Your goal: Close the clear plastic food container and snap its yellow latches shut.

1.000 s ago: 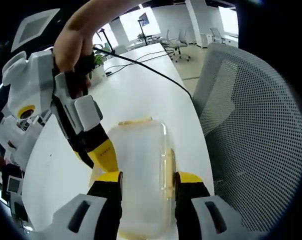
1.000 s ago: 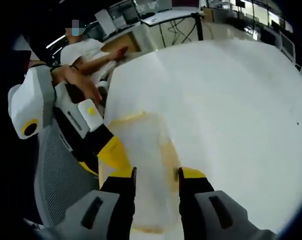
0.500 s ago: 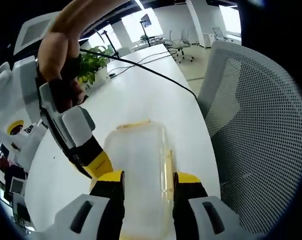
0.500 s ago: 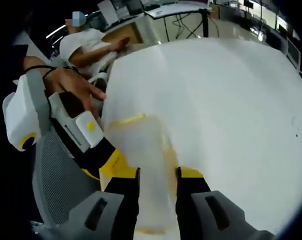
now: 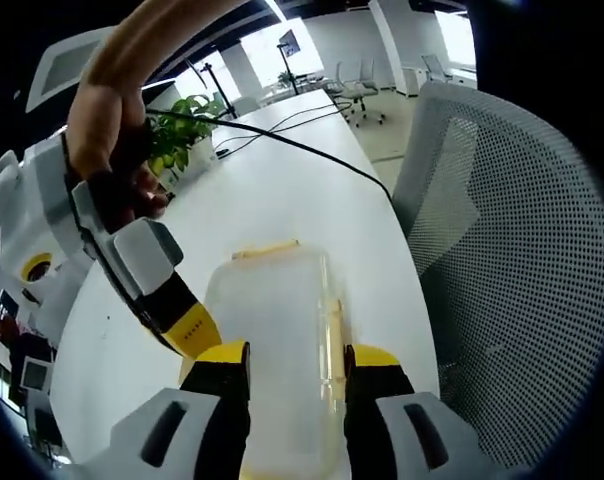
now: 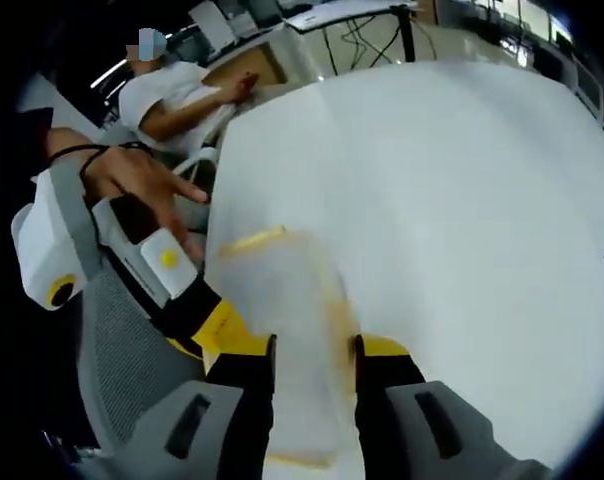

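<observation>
two grippers close on the clear plastic food container [image 5: 275,340] from opposite ends as it lies flat on the white table [image 5: 282,200]. in the left gripper view, the left gripper [image 5: 287,362] clamps the near end, a yellow latch [image 5: 334,335] just inside its right jaw, and the right gripper [image 5: 187,325] touches the container's left edge. in the right gripper view, the right gripper [image 6: 312,352] clenches the container too. a mesh chair [image 5: 512,270] stands beside the table.

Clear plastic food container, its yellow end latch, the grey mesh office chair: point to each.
Clear plastic food container [image 5: 272,330], left gripper view, lid centre.
Yellow end latch [image 5: 266,249], left gripper view, far edge.
Grey mesh office chair [image 5: 512,260], left gripper view, backrest.
</observation>
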